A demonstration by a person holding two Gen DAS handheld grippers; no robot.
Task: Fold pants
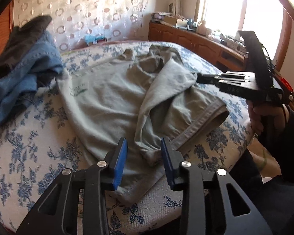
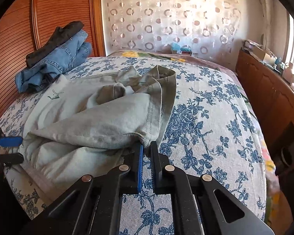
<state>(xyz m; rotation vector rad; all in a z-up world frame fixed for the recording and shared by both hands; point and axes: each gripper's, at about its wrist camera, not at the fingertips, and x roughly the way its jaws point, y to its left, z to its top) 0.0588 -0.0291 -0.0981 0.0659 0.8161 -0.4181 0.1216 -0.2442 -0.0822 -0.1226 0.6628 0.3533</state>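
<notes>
Pale grey-green pants (image 1: 111, 101) lie spread on a bed with a blue floral cover (image 1: 25, 137). My left gripper (image 1: 144, 146) is open, its blue pads either side of a bunched cuff at the near edge, not clamped. My right gripper (image 2: 146, 146) is nearly closed and pinches a hem corner of the pants (image 2: 100, 125), holding one leg lifted and folded over the rest. In the left wrist view the right gripper (image 1: 199, 77) shows at the right, gripping that raised corner. The left gripper's blue pad (image 2: 9, 141) shows at the far left of the right wrist view.
A pile of blue jeans (image 1: 23, 72) with a dark garment (image 1: 27, 35) on top sits at the bed's far left, also in the right wrist view (image 2: 54, 64). A cluttered wooden sideboard (image 1: 196, 39) runs along the right under a bright window. A patterned curtain (image 2: 166, 15) hangs behind the bed.
</notes>
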